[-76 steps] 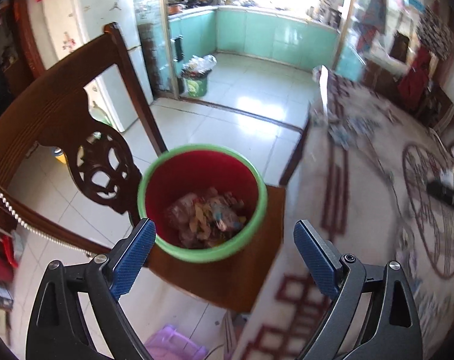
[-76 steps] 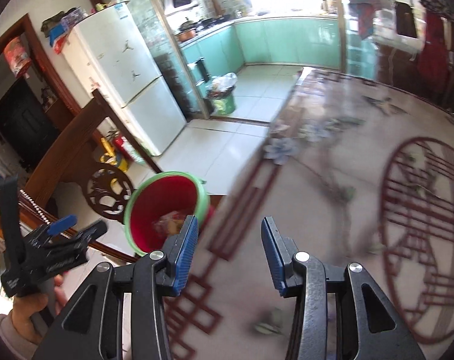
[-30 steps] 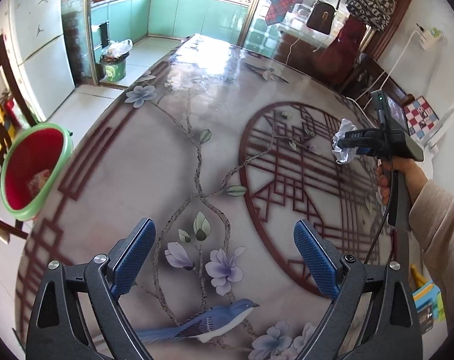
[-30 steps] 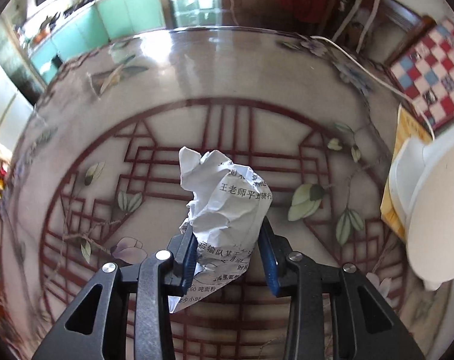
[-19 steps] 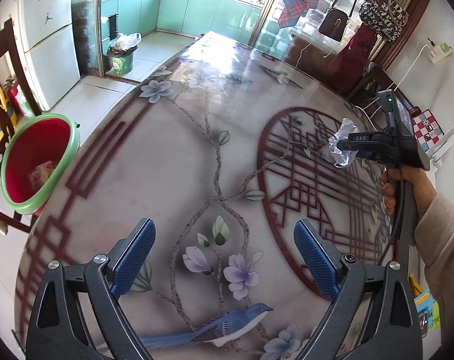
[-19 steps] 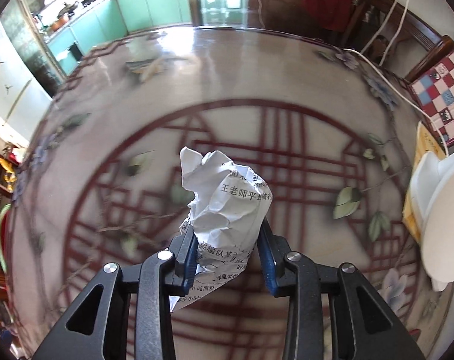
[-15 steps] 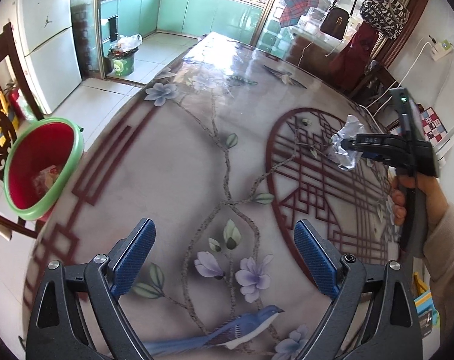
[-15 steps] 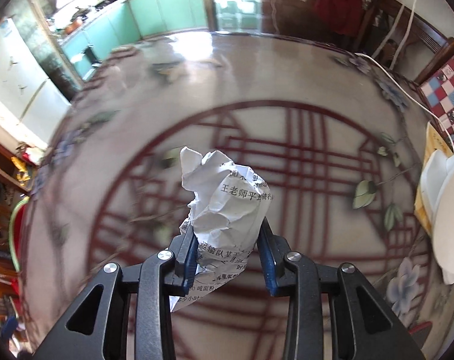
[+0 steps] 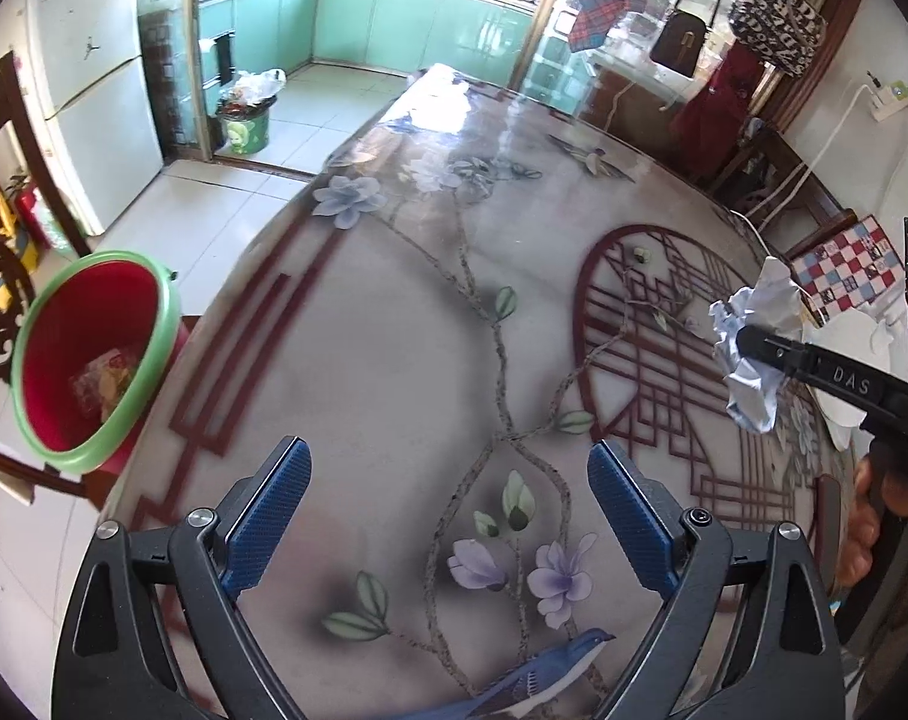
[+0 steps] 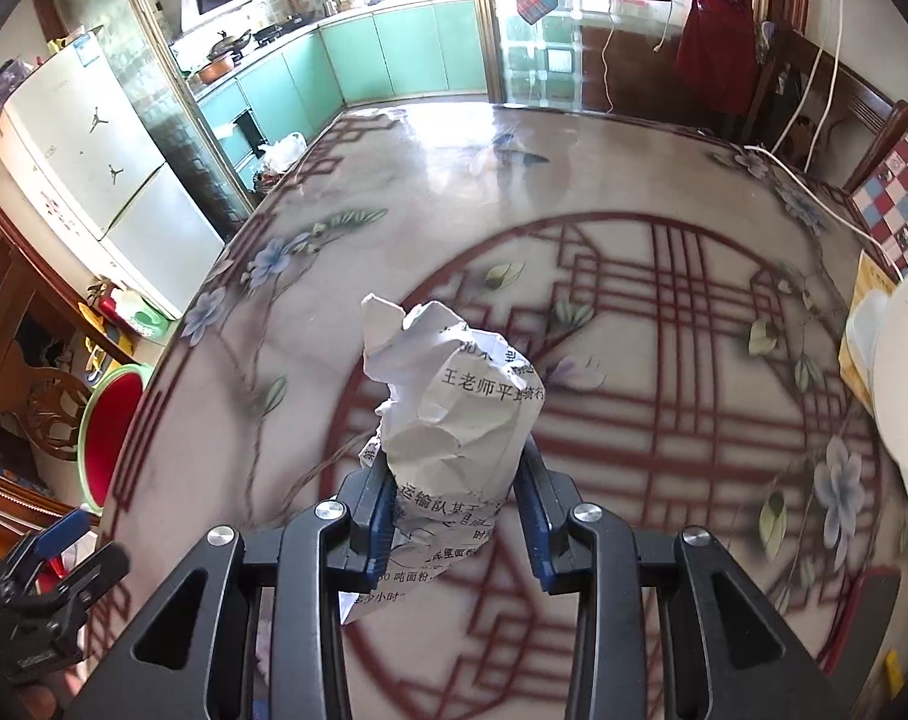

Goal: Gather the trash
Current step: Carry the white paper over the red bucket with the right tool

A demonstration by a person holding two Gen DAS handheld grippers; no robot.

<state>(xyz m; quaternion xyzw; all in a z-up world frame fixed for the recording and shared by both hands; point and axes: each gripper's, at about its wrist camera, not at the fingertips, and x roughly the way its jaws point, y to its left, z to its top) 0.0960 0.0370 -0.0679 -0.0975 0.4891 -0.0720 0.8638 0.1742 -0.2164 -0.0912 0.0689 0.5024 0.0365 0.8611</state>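
Note:
My right gripper (image 10: 457, 510) is shut on a crumpled ball of white printed paper (image 10: 454, 414), held above the patterned round table (image 10: 634, 312). In the left wrist view that same paper ball (image 9: 754, 348) hangs at the right, clamped in the right gripper (image 9: 754, 348) held by a hand. My left gripper (image 9: 447, 492) stands open over the near part of the table with nothing between its fingers. A red bin with a green rim (image 9: 87, 354) sits on a chair off the table's left edge, with wrappers inside; the bin (image 10: 111, 432) also shows at the left of the right wrist view.
A white container (image 10: 898, 384) and a yellow item sit at the table's right edge. A checked cushion (image 9: 850, 264) lies on a chair beyond. A white cable (image 10: 814, 192) crosses the far right of the table. A fridge (image 10: 93, 180) and a second, small green bin (image 9: 246, 126) stand on the tiled floor.
The right gripper has lifted the paper ball and carried it leftward over the table, turning toward the bin side. The left gripper drifted a little across the table and stays open.

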